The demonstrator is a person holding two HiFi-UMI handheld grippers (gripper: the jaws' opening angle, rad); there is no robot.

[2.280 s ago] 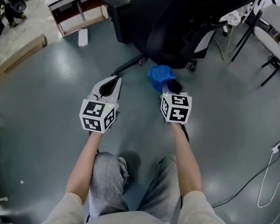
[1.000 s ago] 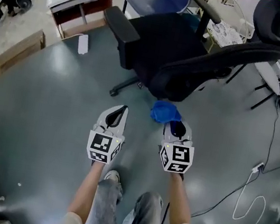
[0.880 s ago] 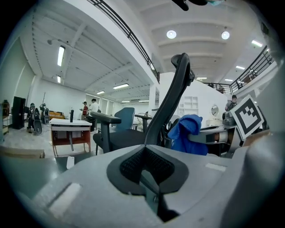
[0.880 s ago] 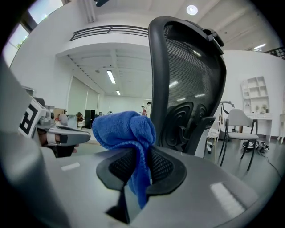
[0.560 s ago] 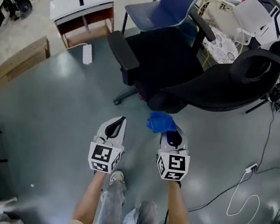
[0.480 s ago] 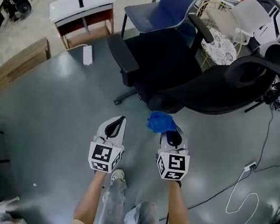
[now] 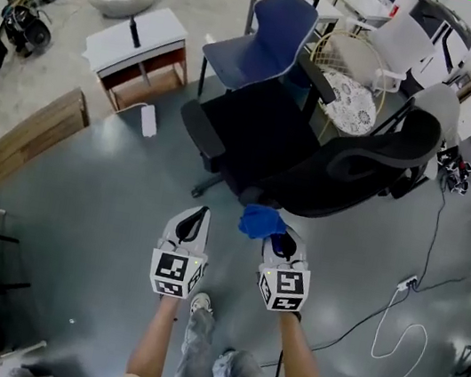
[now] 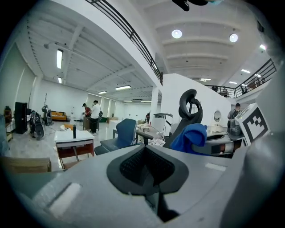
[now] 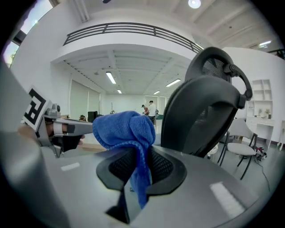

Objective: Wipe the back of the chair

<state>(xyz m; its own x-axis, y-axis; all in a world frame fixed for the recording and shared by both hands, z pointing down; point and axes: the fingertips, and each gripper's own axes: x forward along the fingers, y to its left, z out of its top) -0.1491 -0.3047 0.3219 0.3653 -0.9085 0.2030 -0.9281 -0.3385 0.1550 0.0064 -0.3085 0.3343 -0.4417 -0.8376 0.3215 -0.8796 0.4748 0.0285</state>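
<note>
Standing on a grey floor (image 7: 80, 201) with open room to the left, a person holds two grippers side by side, near the base of a black office chair (image 7: 254, 132). A wooden board (image 7: 33, 134) edges the floor far left. The left gripper (image 7: 199, 215) has its jaws pressed together, nothing between them. The right gripper (image 7: 278, 238) pinches a blue cloth (image 7: 259, 221), bunched above the jaws and hanging down between them. The chair's back (image 7: 376, 158) reclines to the right, close ahead of the cloth, with a gap visible in the right gripper view. A white low table (image 7: 141, 35) and a blue chair (image 7: 267, 35) stand beyond. A cable (image 7: 402, 316) trails across the floor at right.
</note>
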